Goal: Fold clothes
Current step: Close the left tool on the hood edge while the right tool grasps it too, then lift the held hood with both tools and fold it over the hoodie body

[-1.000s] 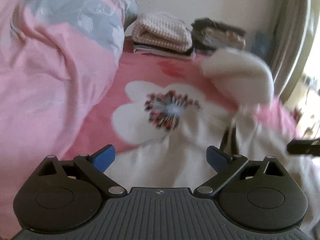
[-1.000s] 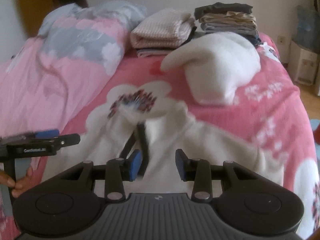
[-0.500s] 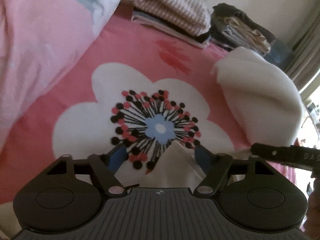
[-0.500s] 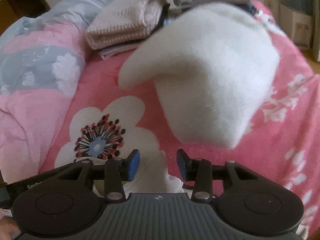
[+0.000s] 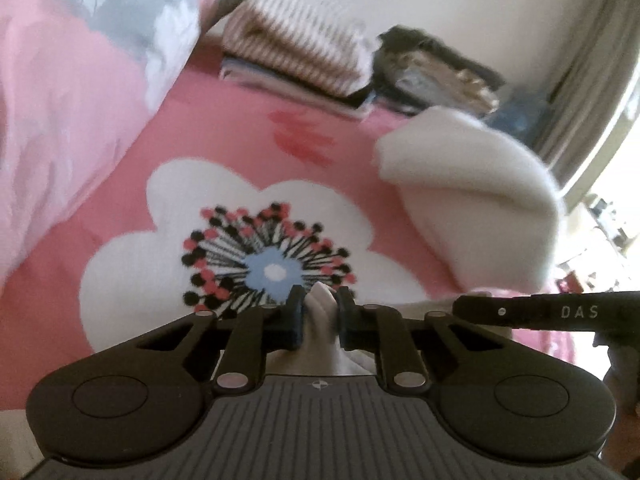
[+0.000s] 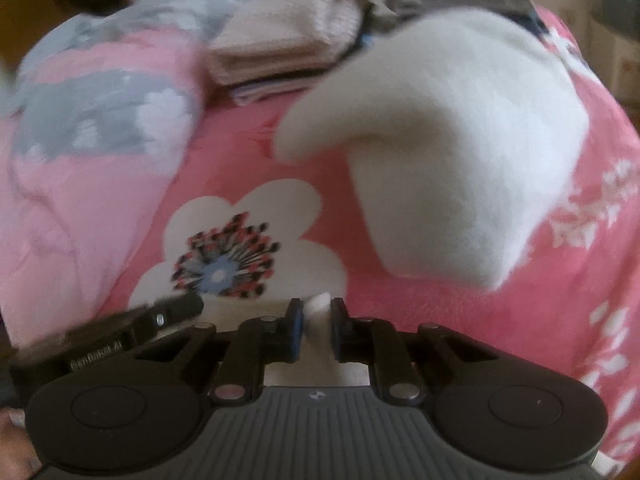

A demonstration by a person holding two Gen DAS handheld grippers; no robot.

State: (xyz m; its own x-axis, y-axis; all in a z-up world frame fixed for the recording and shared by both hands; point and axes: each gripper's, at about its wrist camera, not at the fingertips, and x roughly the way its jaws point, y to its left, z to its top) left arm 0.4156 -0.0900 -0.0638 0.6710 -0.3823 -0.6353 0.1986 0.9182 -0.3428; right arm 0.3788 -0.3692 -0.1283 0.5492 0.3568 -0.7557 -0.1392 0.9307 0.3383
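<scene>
A white garment lies under both grippers on the pink flowered bedspread. My left gripper is shut on a peak of its white cloth. My right gripper is shut on another bit of the white garment; most of the garment is hidden below the gripper bodies. The right gripper's side shows as a black bar in the left wrist view, and the left gripper as a black bar in the right wrist view. A folded white fleece item rests further back.
Stacks of folded clothes sit at the head of the bed: a checked pinkish pile and a dark pile. A pink and grey duvet is bunched on the left. A curtain hangs at right.
Both grippers went from open to shut on the white garment. Both moved forward and low over the bedspread toward the flower print, now side by side.
</scene>
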